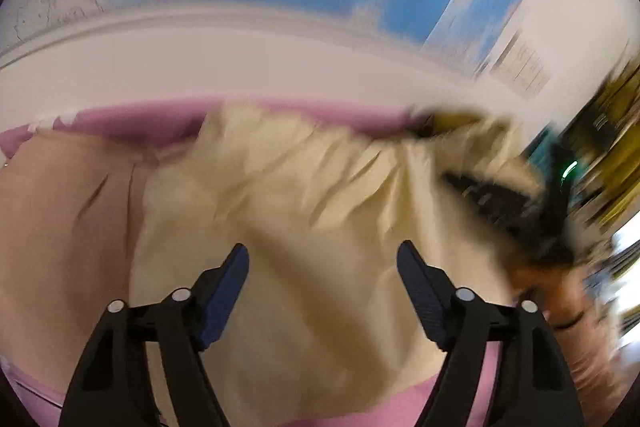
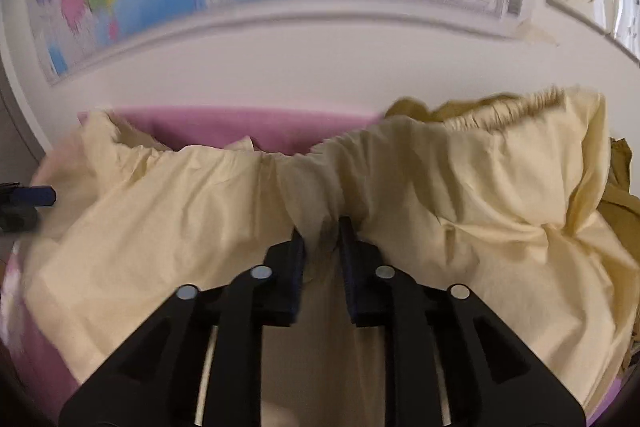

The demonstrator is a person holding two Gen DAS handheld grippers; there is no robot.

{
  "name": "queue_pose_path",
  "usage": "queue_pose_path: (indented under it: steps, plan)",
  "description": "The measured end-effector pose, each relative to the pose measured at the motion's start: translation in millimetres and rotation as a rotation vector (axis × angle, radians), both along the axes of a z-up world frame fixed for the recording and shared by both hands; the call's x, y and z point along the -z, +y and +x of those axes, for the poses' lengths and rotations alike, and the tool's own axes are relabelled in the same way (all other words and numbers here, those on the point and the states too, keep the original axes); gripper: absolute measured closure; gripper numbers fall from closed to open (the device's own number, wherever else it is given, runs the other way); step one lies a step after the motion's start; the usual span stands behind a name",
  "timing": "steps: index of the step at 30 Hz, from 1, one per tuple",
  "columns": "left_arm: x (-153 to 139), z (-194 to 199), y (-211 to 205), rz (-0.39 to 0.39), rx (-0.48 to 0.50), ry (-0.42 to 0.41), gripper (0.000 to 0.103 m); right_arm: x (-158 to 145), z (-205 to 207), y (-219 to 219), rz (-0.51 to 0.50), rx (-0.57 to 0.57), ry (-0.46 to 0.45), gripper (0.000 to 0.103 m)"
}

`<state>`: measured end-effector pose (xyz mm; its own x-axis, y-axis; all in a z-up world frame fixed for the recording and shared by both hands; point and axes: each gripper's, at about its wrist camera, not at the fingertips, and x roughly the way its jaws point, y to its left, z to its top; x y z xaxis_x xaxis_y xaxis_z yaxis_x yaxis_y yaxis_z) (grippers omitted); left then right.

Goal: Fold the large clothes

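Right wrist view: right claw [image 2: 322,233] pinches a bunch of the pale yellow garment [image 2: 460,187] just below its gathered elastic waistband [image 2: 352,139], w/ cloth spread over the pink bed cover [image 2: 224,127]. Left claw [image 1: 323,259] is spread wide above the same fabric, nothing btwn its pads (view blurred). Cloth looks light, soft, floppy, prob. creases easily; best held at the waistband or hem corners. No containers visible.
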<state>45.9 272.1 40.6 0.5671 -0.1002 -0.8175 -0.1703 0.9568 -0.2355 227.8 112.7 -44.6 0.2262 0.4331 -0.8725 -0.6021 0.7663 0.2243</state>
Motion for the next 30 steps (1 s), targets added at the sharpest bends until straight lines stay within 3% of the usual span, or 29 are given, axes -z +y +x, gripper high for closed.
queue_pose_path:
  steps: [3,5,7,11,15,17,18,20,22,23,24,25,27,28,30]
  plan:
    - [15,-5,1,0.051,-0.005,0.0,0.034,-14,-2,-14,0.085,-0.006,0.03,0.056]
    - [3,-22,4,0.029,0.007,-0.071,0.033,-35,-9,-39,0.169,-0.002,0.017,0.048]
    - [-9,-42,11,0.044,-0.012,-0.135,0.025,-53,-17,-69,0.226,0.015,-0.022,0.038]
    - [-22,-93,35,0.136,-0.108,-0.235,0.016,-66,-33,-153,0.315,0.121,-0.031,0.031]
    - [-8,-112,48,0.136,-0.122,-0.201,0.014,-39,-44,-218,0.261,0.208,0.031,0.027]
    - [3,-110,38,0.121,-0.09,-0.178,0.013,-21,-48,-228,0.247,0.218,0.085,0.027]
    - [10,-105,32,0.114,-0.063,-0.17,0.007,-16,-53,-235,0.243,0.202,0.096,0.026]
    - [22,-97,24,0.14,-0.035,-0.152,0.007,-2,-53,-236,0.234,0.191,0.105,0.024]
    - [37,-94,20,0.129,-0.014,-0.131,0.007,8,-55,-234,0.244,0.175,0.131,0.026]
    - [43,-92,20,0.099,-0.007,-0.126,0.008,14,-53,-231,0.277,0.167,0.16,0.036]
    - [49,-89,19,0.061,-0.009,-0.115,0.018,16,-52,-230,0.305,0.159,0.18,0.048]
    - [53,-88,18,0.038,-0.009,-0.112,0.034,15,-51,-230,0.331,0.159,0.188,0.066]
    - [50,-91,16,0.008,-0.034,-0.128,0.058,5,-51,-237,0.404,0.153,0.219,0.089]
    - [45,-95,17,-0.011,-0.044,-0.134,0.072,-4,-52,-241,0.429,0.15,0.213,0.093]
    - [34,-104,23,-0.081,-0.059,-0.142,0.082,-32,-60,-257,0.49,0.144,0.197,0.097]
